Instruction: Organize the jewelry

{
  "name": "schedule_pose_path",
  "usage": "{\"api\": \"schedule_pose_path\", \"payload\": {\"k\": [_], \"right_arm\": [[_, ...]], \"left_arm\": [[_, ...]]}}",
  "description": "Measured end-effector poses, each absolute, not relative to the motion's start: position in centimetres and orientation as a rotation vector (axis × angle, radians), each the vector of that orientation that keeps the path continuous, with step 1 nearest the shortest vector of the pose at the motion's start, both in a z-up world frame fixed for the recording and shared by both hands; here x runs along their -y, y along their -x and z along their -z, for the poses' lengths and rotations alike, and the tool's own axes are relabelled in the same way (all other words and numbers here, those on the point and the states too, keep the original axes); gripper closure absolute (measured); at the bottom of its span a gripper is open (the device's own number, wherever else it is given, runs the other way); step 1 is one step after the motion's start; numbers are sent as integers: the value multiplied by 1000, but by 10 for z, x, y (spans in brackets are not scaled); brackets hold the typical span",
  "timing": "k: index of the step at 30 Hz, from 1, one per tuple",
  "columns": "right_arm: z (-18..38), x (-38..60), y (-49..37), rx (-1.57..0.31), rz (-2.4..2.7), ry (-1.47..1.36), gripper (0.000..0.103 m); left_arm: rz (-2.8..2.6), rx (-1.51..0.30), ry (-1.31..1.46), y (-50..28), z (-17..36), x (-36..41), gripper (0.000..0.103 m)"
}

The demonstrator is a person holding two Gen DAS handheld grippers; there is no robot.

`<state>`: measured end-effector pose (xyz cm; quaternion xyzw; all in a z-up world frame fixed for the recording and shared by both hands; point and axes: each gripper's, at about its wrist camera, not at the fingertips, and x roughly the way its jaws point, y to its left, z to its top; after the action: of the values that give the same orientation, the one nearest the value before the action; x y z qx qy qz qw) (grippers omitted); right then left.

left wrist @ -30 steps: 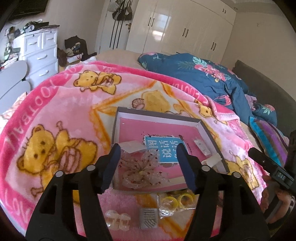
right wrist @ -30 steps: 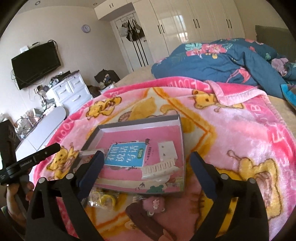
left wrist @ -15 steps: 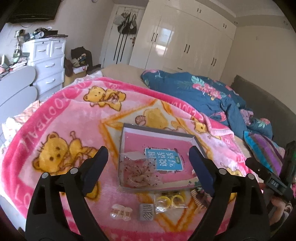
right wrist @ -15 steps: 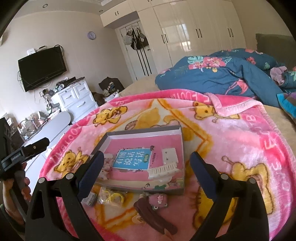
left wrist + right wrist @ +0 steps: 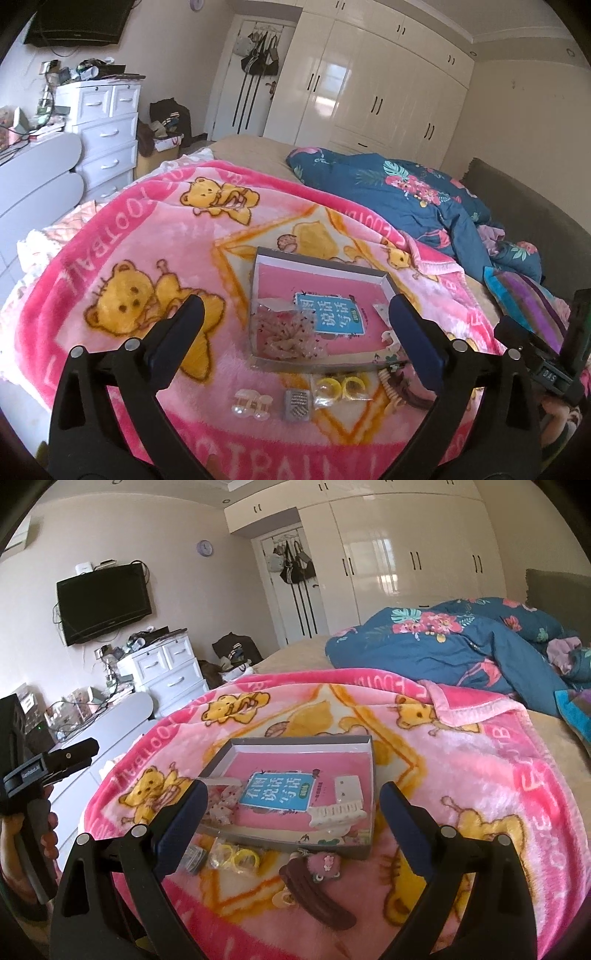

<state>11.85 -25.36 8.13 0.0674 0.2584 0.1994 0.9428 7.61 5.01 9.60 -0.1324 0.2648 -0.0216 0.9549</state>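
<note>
Left tool (image 5: pixel 295 325) risen, beaded jewelry (image 5: pixel 286 334) boxed

Right finger (image 5: pixel 413 343) hides the tray's (image 5: pixel 317 264) corner; book (image 5: pixel 338 317) lettering blurred.

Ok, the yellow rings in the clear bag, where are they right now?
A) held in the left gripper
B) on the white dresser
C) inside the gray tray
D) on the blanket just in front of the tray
D: the yellow rings lie on the pink blanket just outside the gray tray, near its front edge, and both grippers are open and empty.
</note>
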Motion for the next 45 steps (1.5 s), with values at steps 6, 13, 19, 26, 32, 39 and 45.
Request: {"api": "schedule_pose_path", "payload": {"k": [6, 13, 19, 26, 32, 39, 45], "right_arm": [[-81, 249, -109, -531, -426, -112, 10], [-72, 240, -100, -553, -449, -62, 10], [-57, 233, -93, -597, -467, -20, 10], [-39, 223, -87, -646, -497, 15, 10], [-27, 217, -83, -679, -513, 35, 10], [-15, 214, -81, -713, -526, 46, 10], [-6, 218, -80, -739, -520, 48, 10]], "left_arm": [[42, -537, 263, -67, -96, -51, 10], [42, -562, 236, -59, -87, -47, 9], [55, -599, 222, -54, -74, -41, 10], [67, -644, 191, -49, -59, -34, 9], [75, -693, 176, -46, -43, -31, 9], [93, -748, 148, -44, -24, -23, 9], [108, -793, 138, -44, -9, -16, 9]]}}
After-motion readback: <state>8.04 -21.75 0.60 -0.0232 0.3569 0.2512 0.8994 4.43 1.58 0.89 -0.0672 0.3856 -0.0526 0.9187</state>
